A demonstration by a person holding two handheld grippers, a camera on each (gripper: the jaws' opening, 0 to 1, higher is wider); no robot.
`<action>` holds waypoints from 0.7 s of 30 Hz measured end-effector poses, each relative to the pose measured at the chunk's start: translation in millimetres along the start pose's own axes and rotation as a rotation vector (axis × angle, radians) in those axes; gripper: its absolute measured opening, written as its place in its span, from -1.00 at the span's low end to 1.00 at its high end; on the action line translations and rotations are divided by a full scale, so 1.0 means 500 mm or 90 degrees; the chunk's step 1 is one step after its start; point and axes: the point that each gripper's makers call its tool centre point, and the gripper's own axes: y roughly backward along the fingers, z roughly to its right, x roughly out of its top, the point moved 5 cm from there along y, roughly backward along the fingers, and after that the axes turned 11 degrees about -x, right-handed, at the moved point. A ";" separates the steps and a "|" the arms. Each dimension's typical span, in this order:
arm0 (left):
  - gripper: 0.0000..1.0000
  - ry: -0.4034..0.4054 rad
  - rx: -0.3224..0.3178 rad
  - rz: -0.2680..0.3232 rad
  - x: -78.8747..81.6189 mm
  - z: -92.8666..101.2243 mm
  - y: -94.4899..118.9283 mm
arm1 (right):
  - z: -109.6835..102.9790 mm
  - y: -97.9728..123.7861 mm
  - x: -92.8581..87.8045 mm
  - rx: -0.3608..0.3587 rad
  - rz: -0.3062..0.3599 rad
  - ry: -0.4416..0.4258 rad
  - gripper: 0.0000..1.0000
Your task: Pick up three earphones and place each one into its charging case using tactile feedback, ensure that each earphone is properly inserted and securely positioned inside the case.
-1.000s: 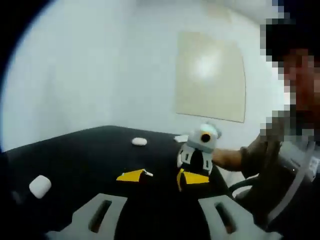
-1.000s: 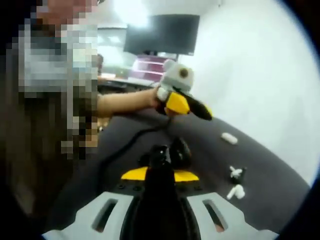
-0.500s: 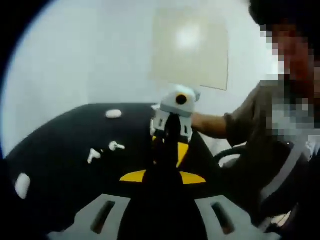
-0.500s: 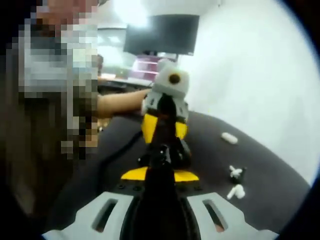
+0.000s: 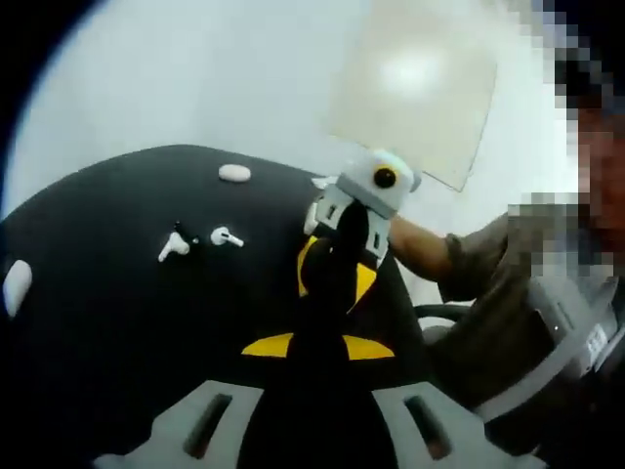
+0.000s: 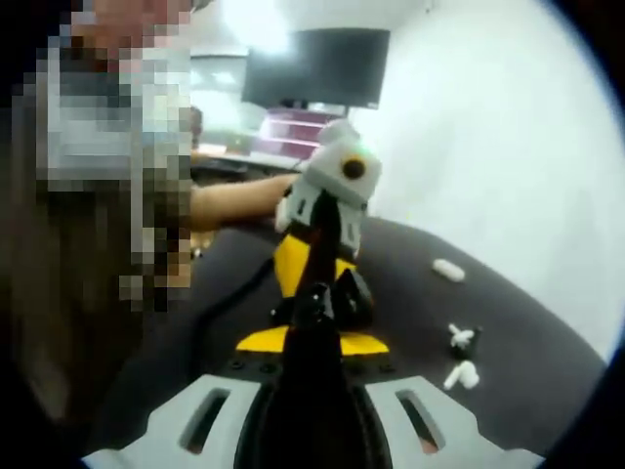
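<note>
Desk (image 5: 117,322): dark surface, carries every item listed.

Earphones, loose (image 5: 200,240): two white pieces lying near each other on the desk, beside a small dark item, well apart from both tools. In the right gripper view the same pair (image 6: 460,356) lies to the right of the tools. Neither is picked up or seated yet.

Charging cases: one white oval (image 5: 234,173) far across the desk, seen also as a small white piece (image 6: 448,270) in the right gripper view; another white oval (image 5: 16,286) at the near left edge.

Left tool (image 5: 317,342): jaws together, nothing seen between them.

Right tool (image 6: 312,337): jaws together, apparently empty.

Position: the two tools point nose to nose, tips nearly meeting above the desk. Judged a closing or aligning pose ahead of any pick; the purpose is not certain.
</note>
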 end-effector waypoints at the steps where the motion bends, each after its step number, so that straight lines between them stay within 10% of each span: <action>1: -0.70 -0.002 -0.002 0.000 0.000 0.002 -0.002 | 0.000 0.000 0.000 0.000 0.000 0.000 -0.63; 15: -0.86 -0.038 0.013 0.003 0.005 -0.003 0.020 | 0.001 0.000 -0.001 0.000 0.000 0.001 -0.63; 21: -1.00 -0.022 0.129 0.090 0.041 -0.062 0.049 | 0.003 0.001 -0.002 0.000 0.000 0.003 -0.63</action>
